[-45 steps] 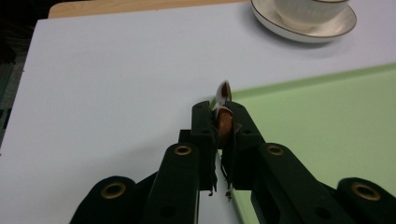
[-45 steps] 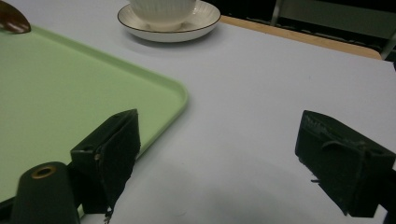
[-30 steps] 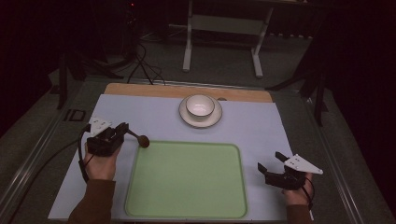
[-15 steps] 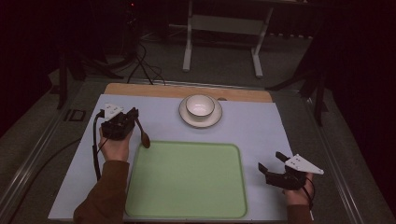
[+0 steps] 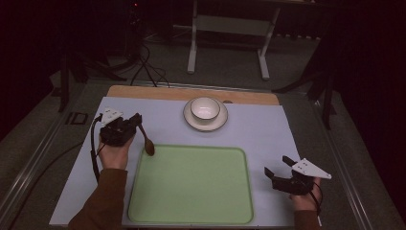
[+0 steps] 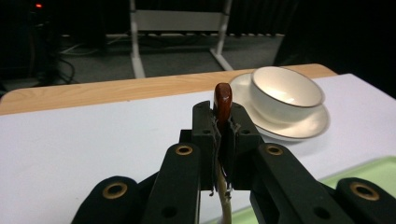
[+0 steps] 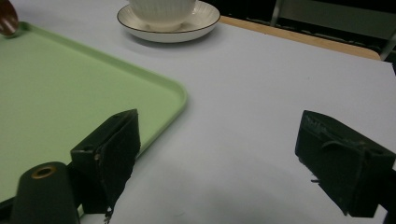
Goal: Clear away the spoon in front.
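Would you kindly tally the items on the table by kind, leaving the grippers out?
Spoon: 1
Bowl: 1
Saucer: 1
Green tray: 1
Total: 4
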Demonstrator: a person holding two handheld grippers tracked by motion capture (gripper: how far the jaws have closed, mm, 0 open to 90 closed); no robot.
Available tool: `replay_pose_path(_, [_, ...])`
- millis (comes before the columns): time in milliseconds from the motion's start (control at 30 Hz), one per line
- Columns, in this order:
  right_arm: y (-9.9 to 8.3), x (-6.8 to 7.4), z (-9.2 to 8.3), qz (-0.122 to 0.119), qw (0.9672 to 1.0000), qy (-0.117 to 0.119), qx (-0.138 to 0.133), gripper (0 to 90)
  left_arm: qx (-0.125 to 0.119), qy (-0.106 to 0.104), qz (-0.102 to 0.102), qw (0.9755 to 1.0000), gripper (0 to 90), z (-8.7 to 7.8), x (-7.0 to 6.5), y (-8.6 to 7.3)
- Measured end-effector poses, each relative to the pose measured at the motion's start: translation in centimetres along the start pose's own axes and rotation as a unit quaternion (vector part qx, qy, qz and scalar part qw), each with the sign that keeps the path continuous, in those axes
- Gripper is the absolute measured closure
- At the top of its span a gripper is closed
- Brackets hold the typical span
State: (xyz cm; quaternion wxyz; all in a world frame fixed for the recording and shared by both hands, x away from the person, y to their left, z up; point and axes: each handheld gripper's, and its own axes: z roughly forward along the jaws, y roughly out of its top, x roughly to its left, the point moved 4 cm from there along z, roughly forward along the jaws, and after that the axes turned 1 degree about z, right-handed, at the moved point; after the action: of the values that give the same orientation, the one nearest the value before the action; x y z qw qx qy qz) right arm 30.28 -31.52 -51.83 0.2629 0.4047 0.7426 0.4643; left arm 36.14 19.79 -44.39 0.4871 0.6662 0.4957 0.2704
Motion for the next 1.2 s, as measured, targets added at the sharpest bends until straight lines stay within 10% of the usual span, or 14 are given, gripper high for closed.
replay_pose_path(600, [0.0, 0.1, 0.1, -0.002, 1.0, 0.0, 0.003, 13.8, 0.038, -0.108, -0.004, 0.9934, 83.5, -3.3, -1.2, -2.8])
replay_pose_path(1200, [0.0, 0.2, 0.2, -0.003, 1.0, 0.002, 0.005, 13.8, 0.086, -0.124, -0.007, 0.9885, 78.3, -0.9, -1.6, -5.4])
